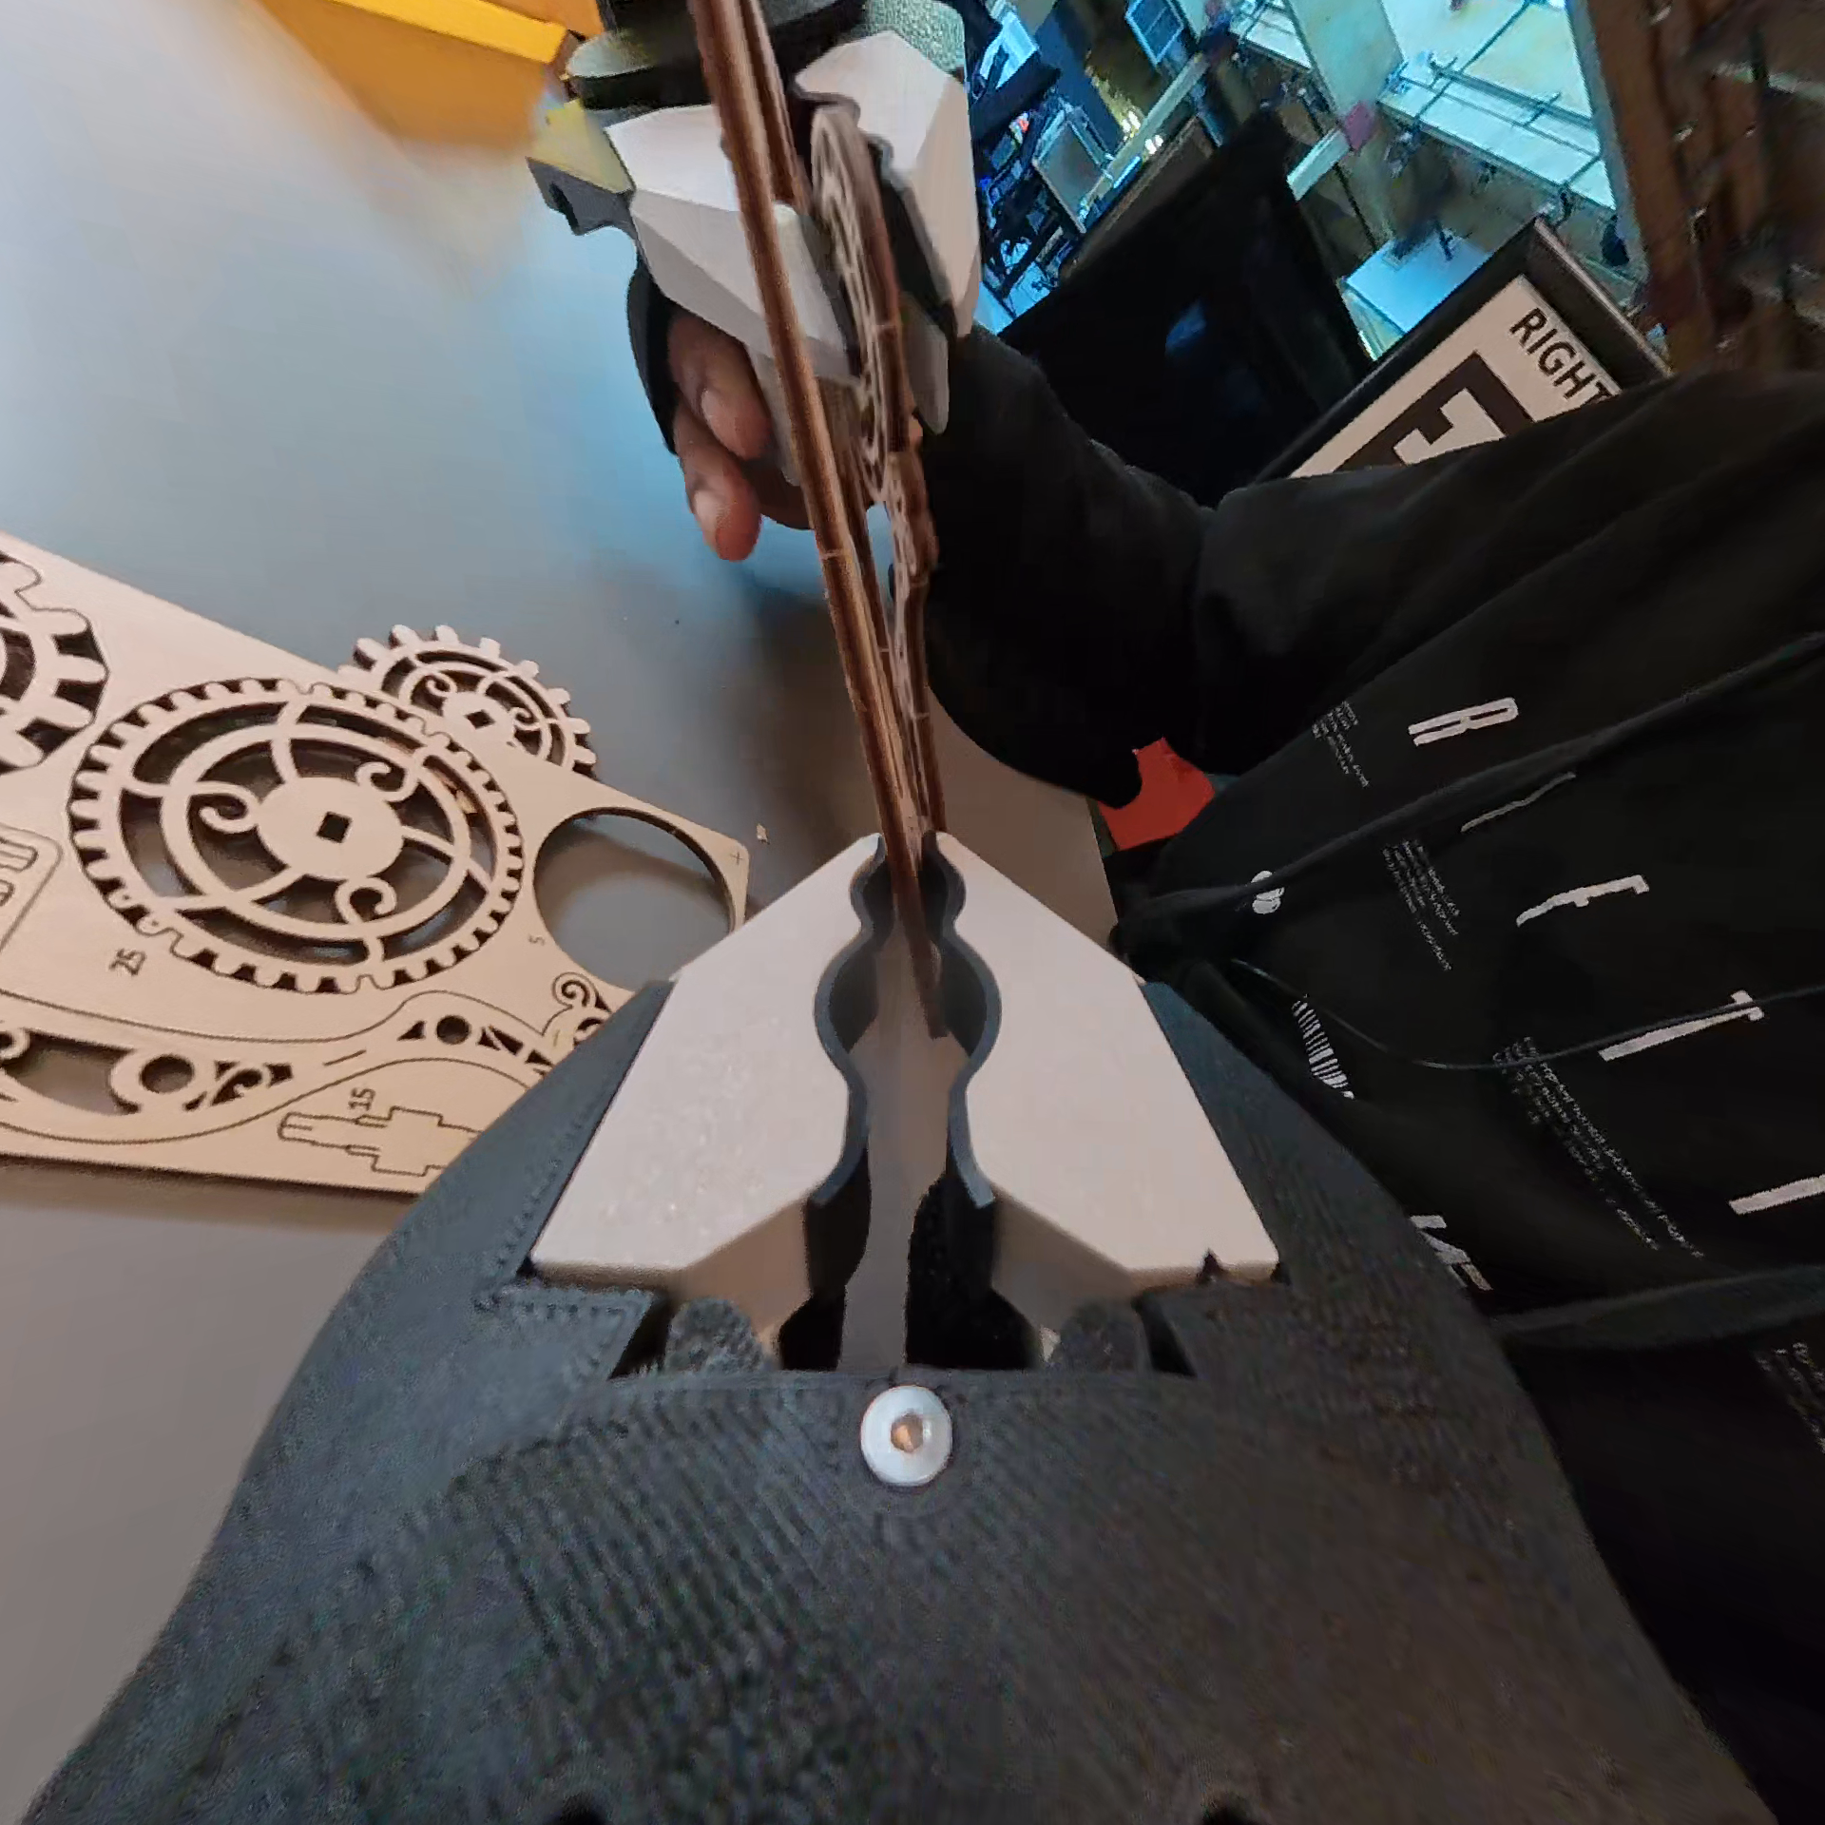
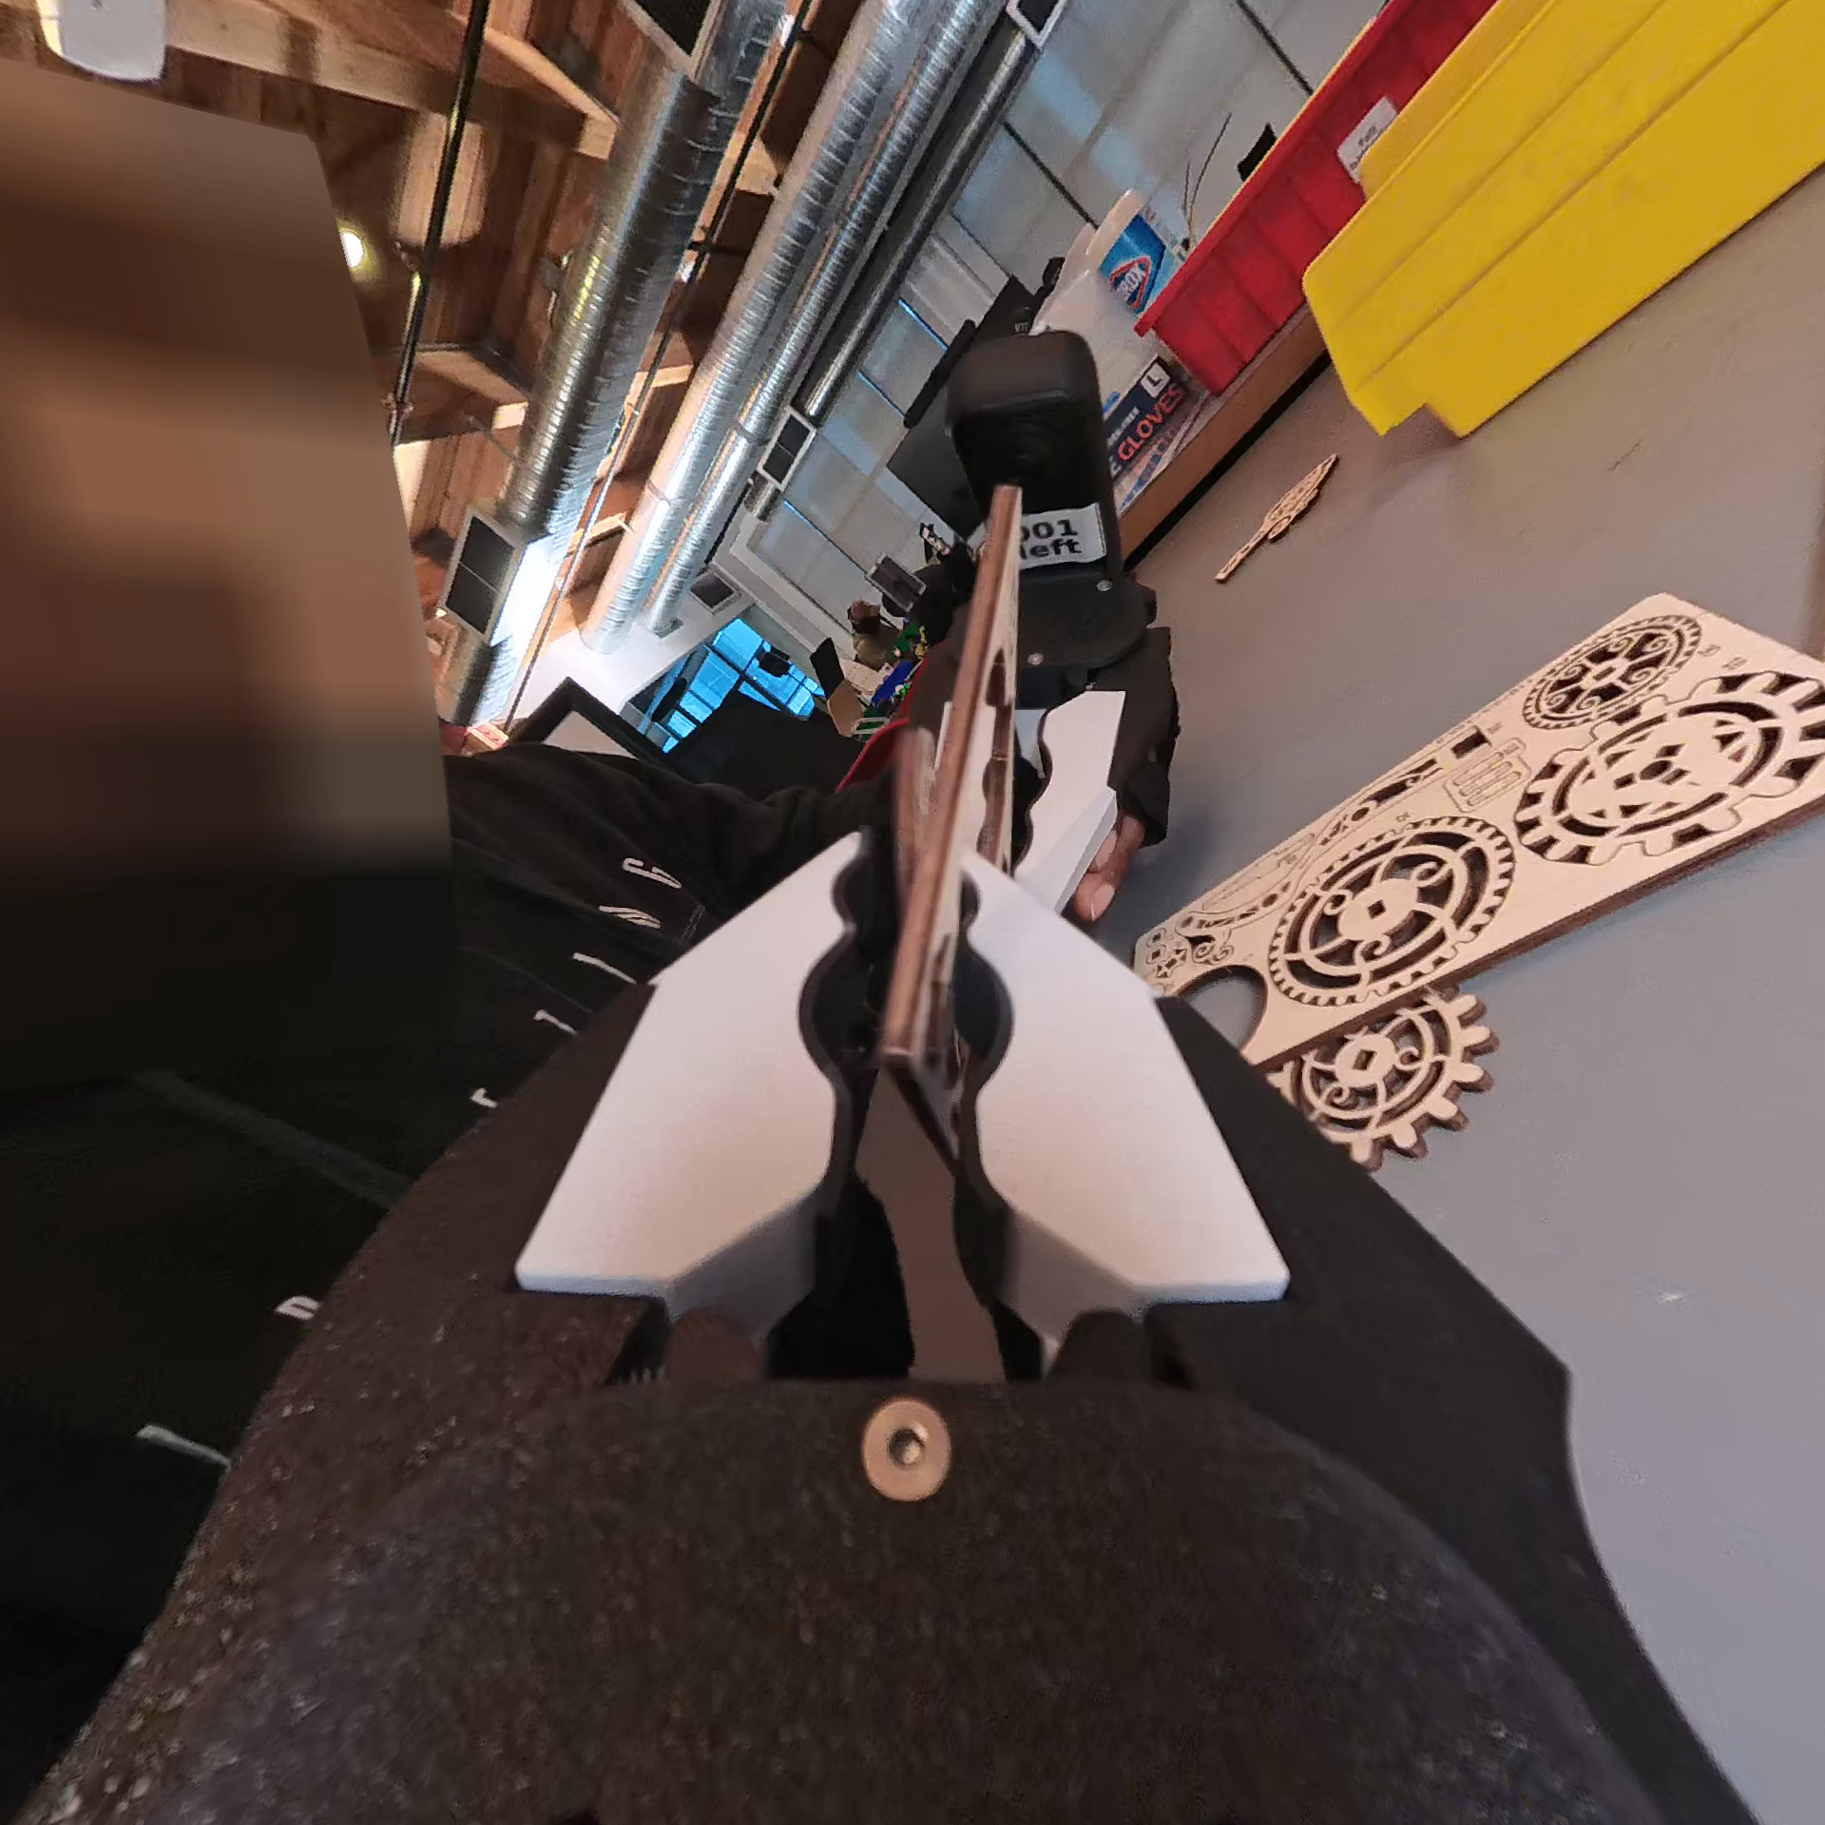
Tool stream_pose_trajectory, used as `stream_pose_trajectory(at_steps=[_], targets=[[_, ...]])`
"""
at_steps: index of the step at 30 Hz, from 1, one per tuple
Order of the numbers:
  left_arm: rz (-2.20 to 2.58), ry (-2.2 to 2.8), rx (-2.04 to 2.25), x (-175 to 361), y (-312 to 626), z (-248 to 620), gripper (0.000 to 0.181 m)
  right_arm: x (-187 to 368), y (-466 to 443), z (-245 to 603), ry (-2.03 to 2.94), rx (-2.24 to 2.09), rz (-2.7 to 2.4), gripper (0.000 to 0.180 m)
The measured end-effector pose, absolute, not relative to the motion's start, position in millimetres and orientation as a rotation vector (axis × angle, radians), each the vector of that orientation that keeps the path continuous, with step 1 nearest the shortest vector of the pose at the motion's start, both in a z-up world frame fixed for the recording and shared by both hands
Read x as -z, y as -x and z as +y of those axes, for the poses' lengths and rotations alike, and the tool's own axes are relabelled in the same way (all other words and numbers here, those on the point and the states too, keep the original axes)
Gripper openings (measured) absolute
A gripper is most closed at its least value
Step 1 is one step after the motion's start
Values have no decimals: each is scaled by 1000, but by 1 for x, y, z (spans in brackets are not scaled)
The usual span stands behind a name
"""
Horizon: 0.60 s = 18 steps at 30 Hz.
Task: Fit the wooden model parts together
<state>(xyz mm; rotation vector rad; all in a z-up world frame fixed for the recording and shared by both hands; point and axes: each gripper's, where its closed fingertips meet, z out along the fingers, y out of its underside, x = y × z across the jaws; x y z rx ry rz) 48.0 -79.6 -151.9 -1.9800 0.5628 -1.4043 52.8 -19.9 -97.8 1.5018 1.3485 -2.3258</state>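
A thin wooden model part (image 1: 894, 711) is held edge-on in the air above the grey table (image 1: 296, 395), clamped at one end by the left claw (image 1: 907, 869) and at the other by the right claw (image 2: 923, 889). In the left wrist view the part is seen running up from the near fingertips to the far claw, where a fretwork gear pattern shows between the white fingers (image 1: 691, 227). In the right wrist view its flat pale face is seen rising toward the other gripper's black camera housing (image 2: 1047, 444).

On the table a laser-cut wooden sheet (image 1: 247, 938) lies flat, with a large gear (image 1: 296, 834) uncut in it and a round hole (image 1: 632, 894) near its corner. A loose small gear (image 2: 1383, 1071) lies just beside that corner, touching or slightly under the sheet's edge. A small wooden piece (image 2: 1279, 518) lies farther off, near the yellow bins (image 2: 1580, 217) and red bin (image 2: 1274, 227) along the far table edge. Bare grey surface is left between the sheet and the bins.

A gloved hand (image 1: 721, 435) with bare fingertips is wrapped around the far gripper, and a black sleeve (image 1: 1136, 593) is seen leading back from it. Both grippers are raised off the table, facing one another.
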Motion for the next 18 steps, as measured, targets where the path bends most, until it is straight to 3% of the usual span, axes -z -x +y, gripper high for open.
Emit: stream_pose_trajectory(at_steps=[3,6,12,18], targets=[[539,1938,1442,147,-50,-78,1,95,-49,-6,-1600,2357,1326,41],[458,1895,1471,140,-46,-71,2,90,-48,20,-1737,2426,1258,52],[173,1830,1490,135,-21,-48,1,101,-65,65,-2275,2244,1542,54],[21,1731,1277,124,30,-26,1,151,-88,-4,-2180,1616,2100,47]])
